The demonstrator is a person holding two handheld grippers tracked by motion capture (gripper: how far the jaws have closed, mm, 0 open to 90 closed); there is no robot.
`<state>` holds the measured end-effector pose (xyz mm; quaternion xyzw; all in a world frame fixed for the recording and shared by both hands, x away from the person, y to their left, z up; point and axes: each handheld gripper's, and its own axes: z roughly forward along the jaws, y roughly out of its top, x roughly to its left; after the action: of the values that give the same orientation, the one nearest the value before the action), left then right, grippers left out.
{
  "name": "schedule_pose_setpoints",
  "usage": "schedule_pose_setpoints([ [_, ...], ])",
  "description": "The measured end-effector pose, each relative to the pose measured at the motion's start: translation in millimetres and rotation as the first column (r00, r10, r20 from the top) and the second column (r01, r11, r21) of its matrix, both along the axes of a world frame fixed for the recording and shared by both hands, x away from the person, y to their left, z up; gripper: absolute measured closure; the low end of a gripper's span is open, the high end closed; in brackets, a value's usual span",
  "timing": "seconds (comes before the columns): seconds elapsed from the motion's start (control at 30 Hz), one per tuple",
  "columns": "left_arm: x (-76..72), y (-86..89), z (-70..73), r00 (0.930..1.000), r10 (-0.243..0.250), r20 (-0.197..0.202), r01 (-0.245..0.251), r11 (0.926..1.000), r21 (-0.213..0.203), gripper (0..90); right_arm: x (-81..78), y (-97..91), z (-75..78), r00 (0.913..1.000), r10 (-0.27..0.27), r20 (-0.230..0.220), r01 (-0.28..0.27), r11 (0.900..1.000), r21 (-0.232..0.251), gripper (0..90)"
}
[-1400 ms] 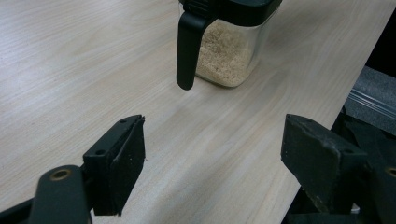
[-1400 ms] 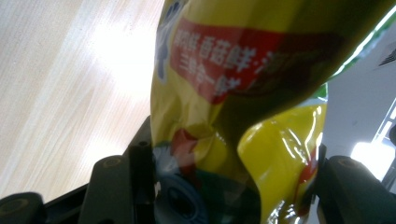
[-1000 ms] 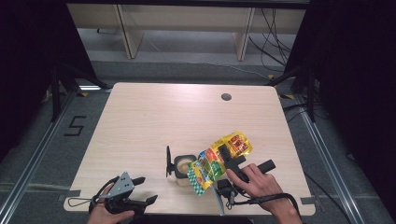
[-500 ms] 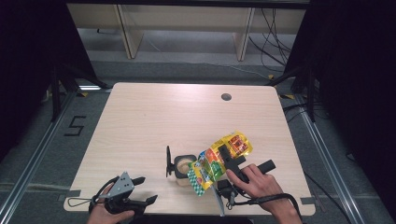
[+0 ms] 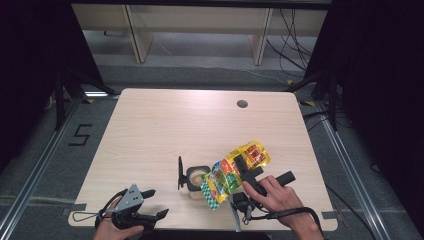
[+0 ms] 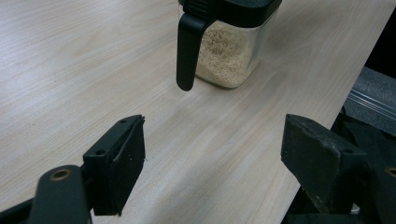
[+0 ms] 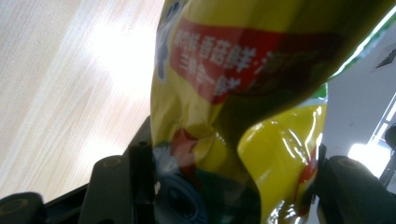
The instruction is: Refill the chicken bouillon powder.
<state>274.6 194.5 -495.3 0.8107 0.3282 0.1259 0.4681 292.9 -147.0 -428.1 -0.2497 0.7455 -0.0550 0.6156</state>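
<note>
A yellow, shiny packet (image 5: 235, 172) with red and green print is held tilted over a small clear jar (image 5: 196, 177) of pale grains, its lower corner at the jar's mouth. My right gripper (image 5: 245, 167) is shut on the packet near its middle. In the right gripper view the packet (image 7: 243, 93) bulges between the two jaws of the right gripper (image 7: 233, 186). The jar's black lid (image 5: 180, 172) stands flipped up on its left. My left gripper (image 5: 156, 203) rests open at the table's front left, and its own view faces the jar (image 6: 224, 51) with nothing between the jaws of the left gripper (image 6: 215, 154).
The light wooden table (image 5: 175, 125) has a round cable hole (image 5: 242, 104) at the back right. The jar stands close to the front edge. Beyond the table's far edge are shelf legs and cables on the floor.
</note>
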Motion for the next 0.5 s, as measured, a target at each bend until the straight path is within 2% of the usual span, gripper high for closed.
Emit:
schedule_pose_setpoints([
  [0.07,-0.3,-0.6,-0.1,1.0,0.003,-0.001,-0.003,1.0,-0.009,21.6,-0.1,-0.8,-1.5,0.9999,-0.01,-0.007,0.01,0.9999,0.014,43.1],
  [0.17,-0.1,-0.3,0.1,1.0,0.0,-0.002,0.0,1.0,-0.008,21.6,-0.2,0.0,-1.2,1.0,-0.003,-0.004,0.003,1.0,0.003,43.2],
  [0.2,-0.2,-0.3,0.2,1.0,0.0,-0.002,0.0,1.0,-0.008,21.6,-0.3,-0.5,-2.9,1.0,-0.005,-0.008,0.005,0.9998,0.021,43.2],
  [0.27,-0.1,-0.3,0.1,1.0,-0.001,-0.002,0.001,1.0,-0.008,21.6,0.0,0.8,-1.3,1.0,0.005,-0.003,-0.005,1.0,-0.003,43.1],
  [0.3,-0.2,-0.5,-0.1,1.0,0.003,0.0,-0.003,1.0,-0.008,21.6,0.0,-0.2,-2.6,0.9999,-0.003,-0.01,0.003,0.9998,0.018,43.1],
  [0.37,0.1,0.2,0.1,1.0,-0.001,0.0,0.001,1.0,0.001,21.6,0.0,-0.6,-2.7,0.9999,-0.006,-0.01,0.007,0.9998,0.019,43.1],
  [0.4,0.1,0.2,0.1,1.0,0.0,-0.001,0.0,1.0,0.001,21.6,0.7,0.7,-0.6,1.0,0.007,-0.003,-0.007,0.9999,-0.015,43.1],
  [0.43,0.1,0.1,0.1,1.0,0.0,-0.001,0.0,1.0,0.001,21.6,0.7,0.0,-2.1,1.0,0.003,-0.007,-0.003,1.0,0.002,43.2],
  [0.5,0.1,0.1,0.0,1.0,0.0,0.0,0.0,1.0,0.001,21.6,0.5,-0.1,-2.5,1.0,0.0,-0.007,0.0,1.0,0.004,43.1],
])
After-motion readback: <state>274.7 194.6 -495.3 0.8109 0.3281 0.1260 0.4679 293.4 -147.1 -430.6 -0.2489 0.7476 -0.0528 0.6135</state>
